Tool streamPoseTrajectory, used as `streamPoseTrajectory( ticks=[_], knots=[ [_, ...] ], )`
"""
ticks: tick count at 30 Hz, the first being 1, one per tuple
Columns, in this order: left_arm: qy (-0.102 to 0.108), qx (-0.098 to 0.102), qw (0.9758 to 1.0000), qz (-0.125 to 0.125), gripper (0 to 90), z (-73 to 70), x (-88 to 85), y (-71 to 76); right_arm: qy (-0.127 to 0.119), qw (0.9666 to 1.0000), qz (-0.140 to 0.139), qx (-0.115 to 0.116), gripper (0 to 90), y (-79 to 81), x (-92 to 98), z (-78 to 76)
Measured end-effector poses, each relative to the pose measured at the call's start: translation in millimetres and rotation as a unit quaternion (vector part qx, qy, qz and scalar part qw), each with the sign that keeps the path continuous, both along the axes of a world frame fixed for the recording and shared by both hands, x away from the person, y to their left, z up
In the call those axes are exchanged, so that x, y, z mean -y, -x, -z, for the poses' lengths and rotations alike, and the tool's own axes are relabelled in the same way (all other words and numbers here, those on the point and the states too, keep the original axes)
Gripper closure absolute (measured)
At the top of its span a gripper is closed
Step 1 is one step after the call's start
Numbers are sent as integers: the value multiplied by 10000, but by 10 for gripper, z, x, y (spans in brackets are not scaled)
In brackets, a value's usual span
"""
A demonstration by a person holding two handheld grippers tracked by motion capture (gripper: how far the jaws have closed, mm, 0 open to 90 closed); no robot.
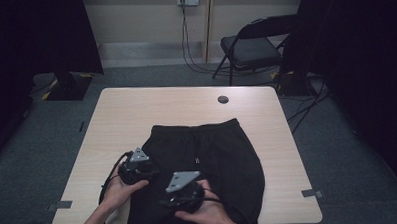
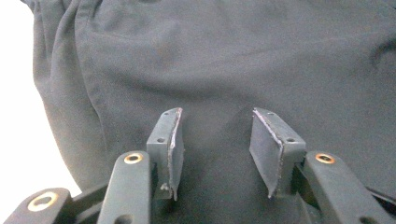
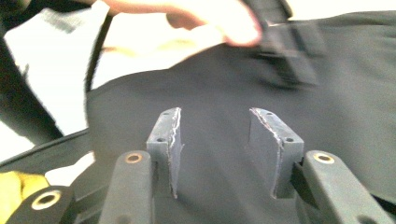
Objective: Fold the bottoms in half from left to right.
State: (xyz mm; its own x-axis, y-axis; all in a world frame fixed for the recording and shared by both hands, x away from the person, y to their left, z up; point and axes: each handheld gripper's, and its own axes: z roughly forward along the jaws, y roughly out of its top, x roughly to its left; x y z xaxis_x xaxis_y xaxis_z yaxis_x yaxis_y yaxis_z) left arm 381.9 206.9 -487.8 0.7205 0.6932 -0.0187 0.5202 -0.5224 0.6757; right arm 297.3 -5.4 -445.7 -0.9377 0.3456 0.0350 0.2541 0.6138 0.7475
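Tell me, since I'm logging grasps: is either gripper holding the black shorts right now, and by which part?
Nothing is held. The left gripper and right gripper both stand open over the black shorts, with only flat fabric visible between the pads, none pinched.

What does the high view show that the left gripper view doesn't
High view alone: the whole table, both hands, the left gripper and right gripper over the near end of the black shorts, and a folding chair behind. Left gripper view alone: its own jaws up close, parted with nothing between them, above the cloth. Both: the shorts.
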Motion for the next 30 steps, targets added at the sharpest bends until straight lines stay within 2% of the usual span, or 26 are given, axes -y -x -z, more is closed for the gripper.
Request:
streamPoseTrajectory(
  ticks=[2, 3, 4, 6, 7, 9, 12, 15, 21, 23, 24, 26, 27, 28, 30],
  knots=[
    [25, 32, 10000, -17, 541, 5, 5, -18, 38, 9996, -265, -24, 497, 30, -208, 108],
    [11, 25, 10000, -50, 541, 3, 14, -20, 58, 9988, -451, -166, 483, 29, -372, 203],
    [-3, 14, 10000, -50, 541, 1, 19, -17, 58, 9988, -451, -166, 483, 29, -372, 203],
    [64, 18, 10000, -25, 541, 10, 3, -22, 28, 9986, -481, -233, 458, 26, -510, 266],
    [111, -4, 9999, -39, 542, 10, -6, -29, -22, 9978, -538, -378, 448, 28, -645, 314],
    [110, 4, 9999, -59, 542, 10, -3, -37, 17, 9977, -566, -360, 436, 39, -712, 343],
    [85, -4, 9999, -81, 539, 7, 12, -35, 201, 9964, -788, -259, 416, 92, -883, 425],
    [112, 1, 9999, -84, 537, 11, 10, -38, 117, 9962, -775, -368, 406, 106, -960, 465],
    [73, 12, 10000, -38, 510, 12, 30, -31, 183, 9975, -669, -137, 383, 153, -1078, 505],
    [42, -23, 10000, -21, 503, 4, 28, -37, 240, 9977, -628, 113, 446, 175, -1078, 511],
    [72, -30, 10000, -41, 503, 6, 23, -39, 206, 9982, -565, 84, 494, 181, -1072, 515],
    [76, -22, 9999, -96, 503, 5, 14, -40, 212, 9989, -409, 78, 687, 177, -1047, 500],
    [89, -56, 9999, -121, 501, 1, 4, -44, 218, 9990, -377, 49, 750, 166, -1032, 496],
    [189, -143, 9996, -180, 485, 2, -3, -45, 199, 9992, -356, 35, 807, 152, -1017, 496],
    [238, -176, 9993, -209, 475, -9, -31, -53, 198, 9991, -354, 82, 877, 133, -974, 483]
  ],
)
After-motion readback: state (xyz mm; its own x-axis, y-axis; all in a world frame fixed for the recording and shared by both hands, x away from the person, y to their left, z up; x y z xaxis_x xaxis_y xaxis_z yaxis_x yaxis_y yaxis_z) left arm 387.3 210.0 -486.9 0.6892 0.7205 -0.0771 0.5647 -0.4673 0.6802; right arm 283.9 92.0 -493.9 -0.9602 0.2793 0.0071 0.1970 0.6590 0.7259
